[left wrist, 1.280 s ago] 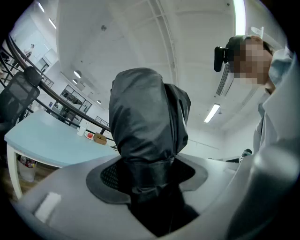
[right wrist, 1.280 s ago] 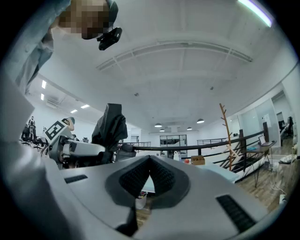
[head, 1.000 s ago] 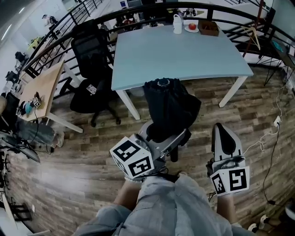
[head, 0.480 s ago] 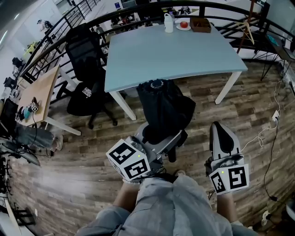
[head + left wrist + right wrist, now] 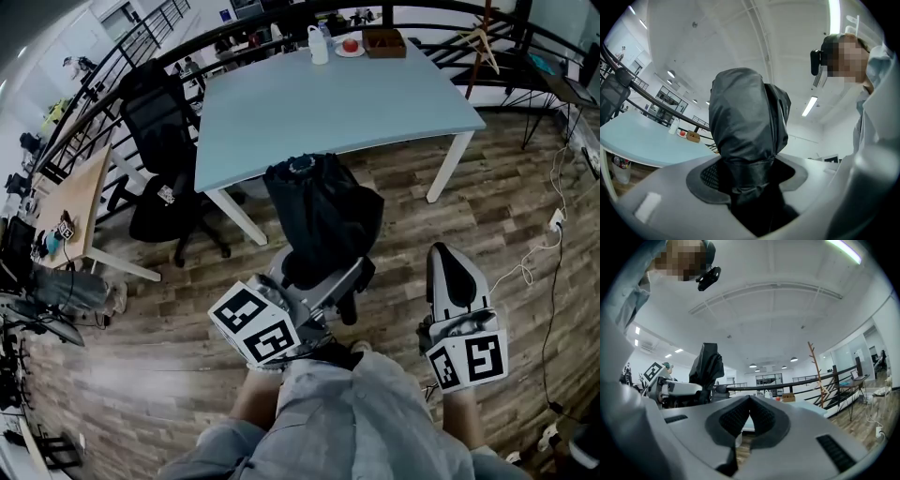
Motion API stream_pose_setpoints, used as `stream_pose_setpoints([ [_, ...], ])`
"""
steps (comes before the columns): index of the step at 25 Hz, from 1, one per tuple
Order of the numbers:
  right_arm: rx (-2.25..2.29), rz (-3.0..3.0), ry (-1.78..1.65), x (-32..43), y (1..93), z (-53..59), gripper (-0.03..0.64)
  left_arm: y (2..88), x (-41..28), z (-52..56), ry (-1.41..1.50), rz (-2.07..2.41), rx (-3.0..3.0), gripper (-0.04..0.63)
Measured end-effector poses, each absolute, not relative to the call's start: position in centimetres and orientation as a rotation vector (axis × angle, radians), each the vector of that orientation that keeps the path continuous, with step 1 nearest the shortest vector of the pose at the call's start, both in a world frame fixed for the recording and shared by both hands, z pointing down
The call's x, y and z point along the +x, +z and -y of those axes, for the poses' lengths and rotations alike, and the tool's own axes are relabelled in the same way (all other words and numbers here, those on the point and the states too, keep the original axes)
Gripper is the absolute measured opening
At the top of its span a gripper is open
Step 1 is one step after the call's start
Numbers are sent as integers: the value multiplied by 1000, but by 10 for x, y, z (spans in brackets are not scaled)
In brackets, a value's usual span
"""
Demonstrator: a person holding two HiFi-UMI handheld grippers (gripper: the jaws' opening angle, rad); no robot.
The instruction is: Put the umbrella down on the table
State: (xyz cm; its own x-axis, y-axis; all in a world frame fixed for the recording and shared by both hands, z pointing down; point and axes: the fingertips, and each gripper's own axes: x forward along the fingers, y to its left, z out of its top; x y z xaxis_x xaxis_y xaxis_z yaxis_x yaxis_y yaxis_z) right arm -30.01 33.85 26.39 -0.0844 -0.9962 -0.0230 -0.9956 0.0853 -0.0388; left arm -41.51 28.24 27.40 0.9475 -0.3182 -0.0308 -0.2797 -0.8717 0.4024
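Wood-plank floor (image 5: 141, 375), black office chair (image 5: 164, 141), white ceiling (image 5: 773, 310).

The umbrella (image 5: 323, 220) is black. The worktop (image 5: 337, 98) is pale blue. The floor (image 5: 141, 366) is brown wood grain, planked in mixed tones.

Pale blue table (image 5: 337, 103) — white jug (image 5: 319, 45); red fruit (image 5: 351, 44) on plate (image 5: 360, 51); brown box (image 5: 382, 41) at far edge

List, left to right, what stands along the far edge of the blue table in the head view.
white bottle → red fruit → brown box
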Motion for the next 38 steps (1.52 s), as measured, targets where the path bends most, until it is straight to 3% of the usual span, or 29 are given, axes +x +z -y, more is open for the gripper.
stream_pose_setpoints([
  [22,-2341,-2011,15,-208,269,-420,-2,270,-318,-329,-117,132,2734,261],
  [38,-2546,-1808,22,-126,267,-414,-2,275,-208,-304,-86,-142,2690,261],
])
